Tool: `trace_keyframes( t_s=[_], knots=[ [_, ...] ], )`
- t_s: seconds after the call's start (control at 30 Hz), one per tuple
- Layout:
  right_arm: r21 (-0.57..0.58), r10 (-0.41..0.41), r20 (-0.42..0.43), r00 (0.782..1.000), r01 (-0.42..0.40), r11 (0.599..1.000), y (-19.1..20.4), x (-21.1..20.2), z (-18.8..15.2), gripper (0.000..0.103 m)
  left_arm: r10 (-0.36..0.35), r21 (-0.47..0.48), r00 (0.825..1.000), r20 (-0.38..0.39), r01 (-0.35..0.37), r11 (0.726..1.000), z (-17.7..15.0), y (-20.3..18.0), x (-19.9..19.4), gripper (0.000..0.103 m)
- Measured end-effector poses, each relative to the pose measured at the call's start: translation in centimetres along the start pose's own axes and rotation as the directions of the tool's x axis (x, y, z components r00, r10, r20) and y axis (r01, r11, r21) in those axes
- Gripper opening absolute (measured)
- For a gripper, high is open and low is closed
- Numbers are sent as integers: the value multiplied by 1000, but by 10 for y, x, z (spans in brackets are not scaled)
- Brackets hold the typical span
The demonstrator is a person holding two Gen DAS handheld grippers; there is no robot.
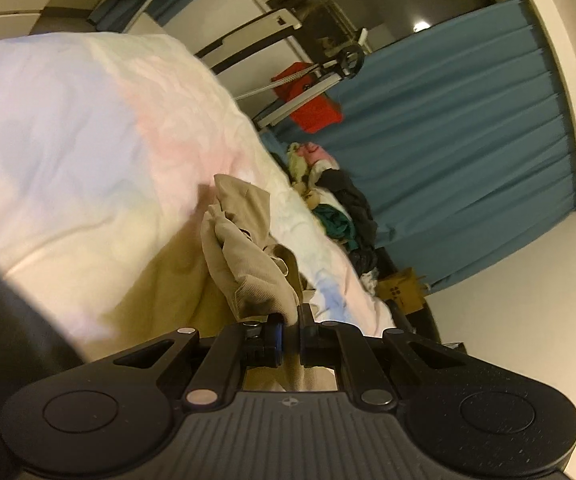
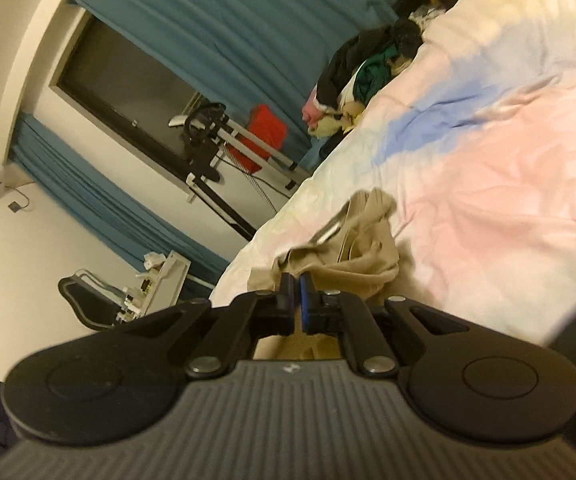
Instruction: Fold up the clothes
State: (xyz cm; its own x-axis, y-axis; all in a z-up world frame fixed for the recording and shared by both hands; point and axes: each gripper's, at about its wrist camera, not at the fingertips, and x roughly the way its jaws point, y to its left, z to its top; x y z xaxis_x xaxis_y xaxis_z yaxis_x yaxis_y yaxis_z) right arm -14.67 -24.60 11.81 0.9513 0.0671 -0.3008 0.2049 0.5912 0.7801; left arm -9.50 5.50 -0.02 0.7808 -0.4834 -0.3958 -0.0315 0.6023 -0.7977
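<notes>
Above the bed [image 1: 68, 120], each hand-held gripper [image 1: 293, 312] [image 2: 297, 282] pinches the beige garment [image 1: 244, 240].

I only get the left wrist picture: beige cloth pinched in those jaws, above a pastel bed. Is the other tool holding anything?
Observer: Yes. The right gripper has its jaws shut on a bunched edge of a beige garment too.
Operator: Anything on the cloth I can't see?
Observer: A silvery bit shows on a fold beyond the jaws, maybe a buckle or zip; it is too blurred to say.
Operator: What's off the bed on that side?
Observer: A black curved thing, beside a white frame, too blurred to name.
</notes>
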Motion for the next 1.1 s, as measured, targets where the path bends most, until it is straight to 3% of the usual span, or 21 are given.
trace_keyframes(
  t_s=[0.17, 0.33, 0.47, 0.6, 0.8, 0.87, 0.97, 1.03, 1.1],
  knots=[
    [-5, -15, 0, 1000, 15, 1000, -5, 1, 0, 6, 7, -7, 1000, -6, -7, 1000, 4, -3, 7, 7],
    [-34, -29, 50, 998, 31, 999, 4, 34, 29, 5, 8, 35, 1000, -14, -7, 999, 49, -47, 63, 8],
    [-47, -30, 86, 996, 34, 998, 25, 94, 74, 5, 74, 95, 997, 9, -74, 993, 92, -83, 132, 9],
    [-81, -82, 93, 992, 89, 993, 37, 169, 104, 5, 162, 167, 987, -11, -158, 973, 116, -91, 209, 9],
    [-128, -187, 63, 980, 194, 973, 10, 254, 109, 5, 227, 295, 972, -65, -198, 935, 120, -69, 278, 12],
    [-126, -206, 43, 978, 210, 970, -6, 271, 104, 5, 211, 293, 975, -77, -180, 939, 117, -57, 287, 14],
    [-132, -217, 19, 976, 218, 967, -24, 285, 98, 5, 180, 320, 980, -85, -145, 936, 111, -45, 289, 26],
    [-147, -219, 2, 976, 217, 965, -29, 285, 94, 5, 163, 361, 983, -89, -121, 924, 107, -45, 289, 53],
    [-160, -209, -24, 978, 202, 966, -29, 280, 94, 8, 153, 418, 985, -80, -106, 902, 104, -52, 284, 66]
  ],
)
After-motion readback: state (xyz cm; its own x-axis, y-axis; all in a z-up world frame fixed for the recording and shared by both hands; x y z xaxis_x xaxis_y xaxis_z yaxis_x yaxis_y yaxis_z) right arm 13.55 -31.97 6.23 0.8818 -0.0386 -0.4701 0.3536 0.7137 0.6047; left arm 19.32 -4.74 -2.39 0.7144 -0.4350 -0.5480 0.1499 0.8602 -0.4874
